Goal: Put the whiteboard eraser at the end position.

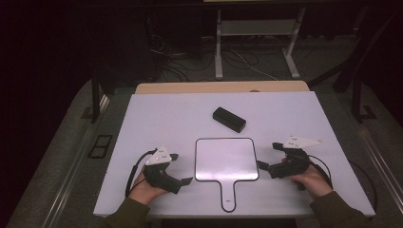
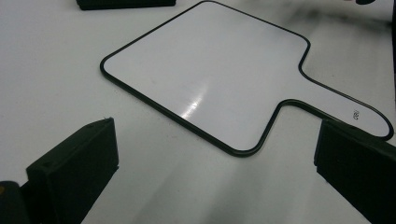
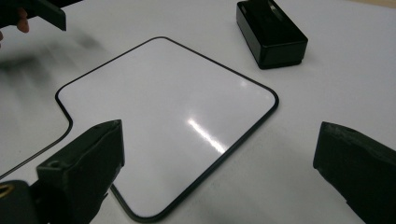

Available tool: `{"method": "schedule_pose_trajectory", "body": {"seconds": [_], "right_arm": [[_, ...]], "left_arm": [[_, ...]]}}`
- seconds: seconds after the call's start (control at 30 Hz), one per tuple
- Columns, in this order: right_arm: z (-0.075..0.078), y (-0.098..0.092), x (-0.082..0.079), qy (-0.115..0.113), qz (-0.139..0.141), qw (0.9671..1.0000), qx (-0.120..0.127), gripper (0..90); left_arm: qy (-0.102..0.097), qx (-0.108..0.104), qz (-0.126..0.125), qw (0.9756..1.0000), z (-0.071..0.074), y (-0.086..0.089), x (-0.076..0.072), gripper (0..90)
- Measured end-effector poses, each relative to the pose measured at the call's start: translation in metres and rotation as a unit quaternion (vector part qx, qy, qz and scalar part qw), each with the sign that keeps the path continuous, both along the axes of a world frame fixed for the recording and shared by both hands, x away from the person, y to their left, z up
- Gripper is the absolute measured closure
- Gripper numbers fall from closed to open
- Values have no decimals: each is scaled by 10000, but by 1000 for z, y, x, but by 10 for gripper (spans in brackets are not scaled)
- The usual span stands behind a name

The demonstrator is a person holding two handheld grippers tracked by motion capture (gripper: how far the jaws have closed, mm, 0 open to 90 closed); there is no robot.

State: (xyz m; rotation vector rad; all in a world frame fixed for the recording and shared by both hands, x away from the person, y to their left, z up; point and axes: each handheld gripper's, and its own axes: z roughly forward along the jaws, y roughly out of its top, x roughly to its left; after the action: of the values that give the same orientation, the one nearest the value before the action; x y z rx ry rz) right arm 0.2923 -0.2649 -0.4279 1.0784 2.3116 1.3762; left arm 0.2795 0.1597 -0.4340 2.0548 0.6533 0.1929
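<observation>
Work looks barely begun, judging by how everything lies. Nearest the person's edge of the white table (image 1: 142, 114), the left gripper (image 1: 183, 181) rests low by the near left corner area, its jaws spread wide with nothing between them; in the left gripper view they frame bare tabletop just short of the board's handle. The right gripper (image 1: 264, 166) sits toward the near right side, jaws likewise wide and empty, aimed at the board's right edge without touching it. Between them lies the flat white paddle-shaped whiteboard with a thin black rim (image 1: 227, 159), its short handle pointing at the near edge, its writing face blank and glossy. Farther back, near the table's middle and apart from the board, lies the black rectangular block eraser (image 1: 229, 119), untouched. Gripping either thing is, as I judge it, all still left to do.
</observation>
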Motion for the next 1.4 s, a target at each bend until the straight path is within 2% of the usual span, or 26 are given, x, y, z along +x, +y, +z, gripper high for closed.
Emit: {"method": "schedule_pose_trajectory", "body": {"seconds": [0.13,0.43,0.7,1.4], "right_arm": [[-4,-6,-8,52,6,10000,5,9],[-8,-15,-19,5,0,9999,-152,9],[-12,-23,-24,34,-50,9995,-305,9],[-15,-31,-28,77,-83,9990,-425,9]], "left_arm": [[-13,32,-15,10000,0,1,1,0],[3,39,2,10000,0,1,0,0],[-7,39,18,10000,0,2,0,0],[11,49,3,10000,0,0,-1,0]]}}
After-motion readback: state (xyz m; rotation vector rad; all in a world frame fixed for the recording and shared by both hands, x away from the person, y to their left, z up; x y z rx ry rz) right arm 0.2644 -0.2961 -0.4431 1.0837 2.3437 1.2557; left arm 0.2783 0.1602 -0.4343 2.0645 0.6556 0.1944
